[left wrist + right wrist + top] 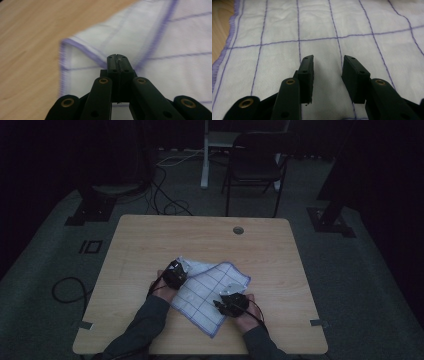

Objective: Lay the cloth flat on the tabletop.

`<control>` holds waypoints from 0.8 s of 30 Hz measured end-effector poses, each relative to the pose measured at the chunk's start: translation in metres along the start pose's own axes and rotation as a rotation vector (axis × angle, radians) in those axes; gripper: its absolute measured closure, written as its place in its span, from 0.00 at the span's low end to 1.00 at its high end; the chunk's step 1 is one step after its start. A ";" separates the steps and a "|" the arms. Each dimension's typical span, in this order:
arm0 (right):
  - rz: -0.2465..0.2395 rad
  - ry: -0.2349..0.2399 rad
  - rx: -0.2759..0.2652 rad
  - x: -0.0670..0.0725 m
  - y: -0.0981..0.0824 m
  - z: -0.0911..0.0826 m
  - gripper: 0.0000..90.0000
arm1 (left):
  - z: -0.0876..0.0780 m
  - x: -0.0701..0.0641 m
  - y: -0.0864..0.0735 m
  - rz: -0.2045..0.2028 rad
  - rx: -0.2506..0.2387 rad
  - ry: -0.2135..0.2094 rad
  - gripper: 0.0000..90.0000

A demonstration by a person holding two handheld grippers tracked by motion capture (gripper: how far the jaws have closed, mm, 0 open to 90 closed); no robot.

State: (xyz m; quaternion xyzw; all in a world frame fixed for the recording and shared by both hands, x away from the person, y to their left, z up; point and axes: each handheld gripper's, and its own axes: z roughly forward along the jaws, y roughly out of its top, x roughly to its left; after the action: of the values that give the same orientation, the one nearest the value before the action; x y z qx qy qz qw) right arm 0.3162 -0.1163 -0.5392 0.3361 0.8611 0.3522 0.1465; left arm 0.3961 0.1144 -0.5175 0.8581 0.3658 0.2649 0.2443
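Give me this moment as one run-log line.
left tool: shut on cloth edge | right tool: open above cloth, nothing held | cloth: partly folded on table

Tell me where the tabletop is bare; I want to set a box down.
The wooden table is bare between the white purple-checked cloth and its far edge, and along its right edge. The near middle is crowded: cloth, left gripper, right gripper.

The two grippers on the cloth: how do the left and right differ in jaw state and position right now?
The left gripper has its jaws pressed together, seemingly pinching a folded edge of the cloth; the right gripper has its jaws apart with nothing between them. In the high view the left gripper sits at the cloth's far left part, the right gripper at its near right edge. Both are black, hand-held and over the same white, purple-lined cloth.
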 end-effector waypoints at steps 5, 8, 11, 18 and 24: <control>0.012 -0.012 0.018 -0.015 -0.006 -0.007 0.68 | 0.001 0.013 0.008 -0.035 0.001 0.008 1.00; 0.022 -0.021 0.024 -0.021 -0.008 -0.010 0.67 | 0.000 0.010 0.006 -0.036 -0.001 -0.019 1.00; 0.033 -0.027 0.029 -0.026 -0.010 -0.013 0.67 | -0.006 0.000 0.001 -0.019 -0.037 -0.088 0.94; 0.024 -0.019 0.040 -0.033 -0.013 -0.016 0.67 | -0.001 -0.027 -0.006 0.073 -0.091 -0.200 0.69; 0.027 -0.033 0.050 -0.042 -0.016 -0.020 0.66 | 0.009 -0.026 0.002 0.072 -0.053 -0.116 0.76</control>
State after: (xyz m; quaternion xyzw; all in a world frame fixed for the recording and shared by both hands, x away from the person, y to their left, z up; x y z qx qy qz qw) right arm 0.3298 -0.1637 -0.5351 0.3570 0.8626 0.3267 0.1475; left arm 0.3877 0.0911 -0.5299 0.8778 0.3129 0.2331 0.2779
